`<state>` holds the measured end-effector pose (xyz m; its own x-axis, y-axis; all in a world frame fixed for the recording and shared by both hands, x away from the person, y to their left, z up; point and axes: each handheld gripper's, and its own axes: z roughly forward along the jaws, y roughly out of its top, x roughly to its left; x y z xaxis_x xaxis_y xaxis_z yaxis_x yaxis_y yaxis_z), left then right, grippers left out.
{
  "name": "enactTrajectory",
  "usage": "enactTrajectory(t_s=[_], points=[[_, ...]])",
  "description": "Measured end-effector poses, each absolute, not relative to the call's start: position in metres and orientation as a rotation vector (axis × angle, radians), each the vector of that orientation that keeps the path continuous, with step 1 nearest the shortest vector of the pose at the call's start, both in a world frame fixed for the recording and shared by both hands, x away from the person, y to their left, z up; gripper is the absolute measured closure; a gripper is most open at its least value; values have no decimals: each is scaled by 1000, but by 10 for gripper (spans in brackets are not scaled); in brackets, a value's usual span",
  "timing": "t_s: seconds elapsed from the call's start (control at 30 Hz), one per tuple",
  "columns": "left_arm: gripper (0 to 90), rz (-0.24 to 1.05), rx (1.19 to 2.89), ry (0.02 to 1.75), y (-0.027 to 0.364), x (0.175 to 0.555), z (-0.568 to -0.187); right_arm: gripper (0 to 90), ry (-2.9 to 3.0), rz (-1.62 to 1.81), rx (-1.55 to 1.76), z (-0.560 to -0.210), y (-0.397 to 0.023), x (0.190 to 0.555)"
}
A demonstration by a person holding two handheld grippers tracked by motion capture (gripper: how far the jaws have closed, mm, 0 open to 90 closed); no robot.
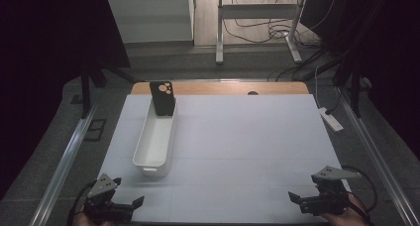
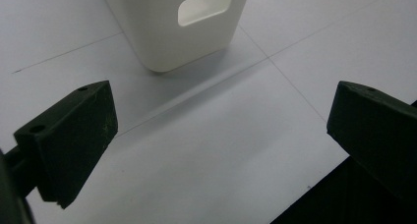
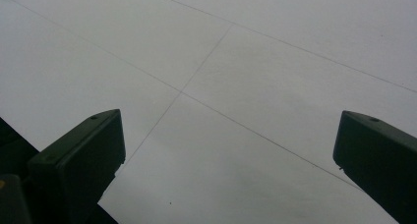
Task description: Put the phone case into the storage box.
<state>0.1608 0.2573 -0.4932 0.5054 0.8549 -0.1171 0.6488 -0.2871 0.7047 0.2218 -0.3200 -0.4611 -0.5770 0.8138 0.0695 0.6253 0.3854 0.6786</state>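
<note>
A long white bin (image 1: pixel 156 139) lies on the white table sheet (image 1: pixel 237 146), left of the middle. A black phone (image 1: pixel 163 98) with round camera lenses stands upright at the bin's far end, leaning on its rim. My left gripper (image 1: pixel 130 202) rests at the table's front left corner, open and holding nothing. In the left gripper view (image 2: pixel 221 130) the bin's near end with its handle hole (image 2: pixel 204 7) sits just ahead of the jaws. At the front right corner, my right gripper (image 1: pixel 297 198) stands open over bare sheet (image 3: pixel 221 135).
A strip of wooden tabletop (image 1: pixel 223 88) shows beyond the sheet. A white power strip (image 1: pixel 331 119) lies off the table's right edge. Metal rails run along both sides, and a desk frame with cables (image 1: pixel 257 28) stands farther back on the floor.
</note>
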Motion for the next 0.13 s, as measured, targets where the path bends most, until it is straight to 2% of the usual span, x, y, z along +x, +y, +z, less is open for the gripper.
enactTrajectory(t_s=[0.13], points=[[1,366,2033,1230,257,161,-493,0,2378,977,1266,-462,-321,222]])
